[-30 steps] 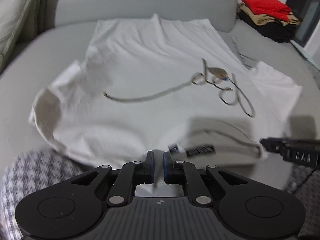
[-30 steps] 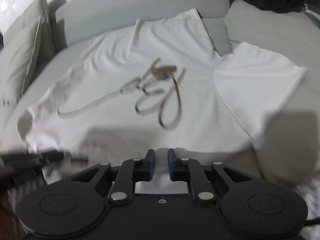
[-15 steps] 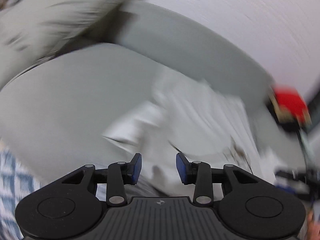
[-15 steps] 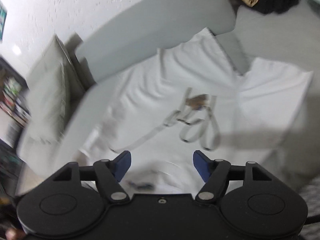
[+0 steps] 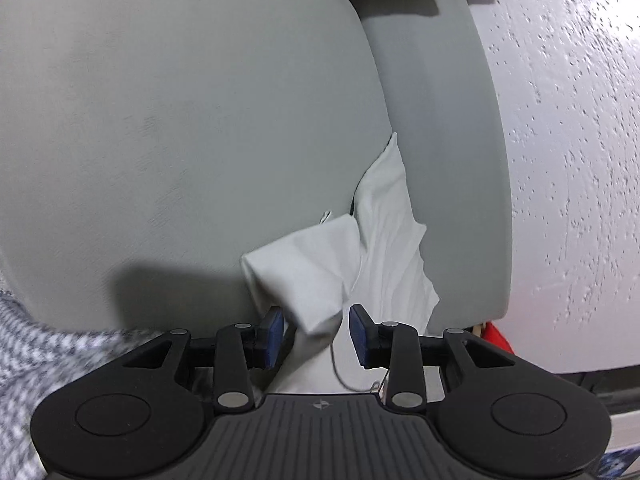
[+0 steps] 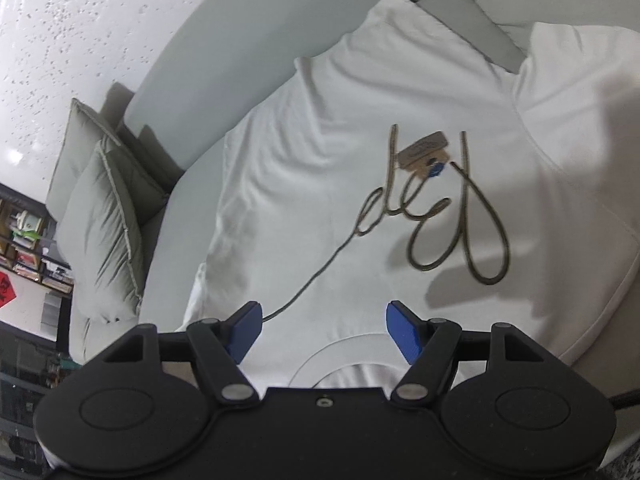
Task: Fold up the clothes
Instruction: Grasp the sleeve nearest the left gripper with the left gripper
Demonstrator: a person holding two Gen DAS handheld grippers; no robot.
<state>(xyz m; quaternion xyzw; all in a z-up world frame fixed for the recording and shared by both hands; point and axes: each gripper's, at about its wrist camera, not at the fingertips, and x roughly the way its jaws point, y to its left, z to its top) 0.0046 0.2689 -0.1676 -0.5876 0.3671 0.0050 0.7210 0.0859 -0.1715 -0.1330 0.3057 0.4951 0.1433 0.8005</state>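
- Grey sofa [image 6: 192, 80], white T-shirt [image 6: 360, 160] spread flat across its seat.
- Right gripper [image 6: 324, 328]: fingers just opened wide, empty, above the collar.
- Left gripper [image 5: 316, 332]: fingers just parted narrowly around the sleeve [image 5: 308, 272]; pinch its edge cleanly.

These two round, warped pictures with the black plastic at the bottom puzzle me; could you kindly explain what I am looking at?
There is no robot here. A person holds a black two-finger tool in each hand, and a wide-angle camera on each tool looks forward along its blue-padded fingers, which is why the pictures bulge.

One picture is taken from the left tool, whose fingers stand apart on either side of a folded sleeve corner of the white T-shirt, not pressing on it. The other is from the right tool, open and holding nothing, above the same white T-shirt, which lies spread on a grey sofa. The shirt bears a looping cord design and a brown paper tag. Grey cushions stand at the sofa's end.
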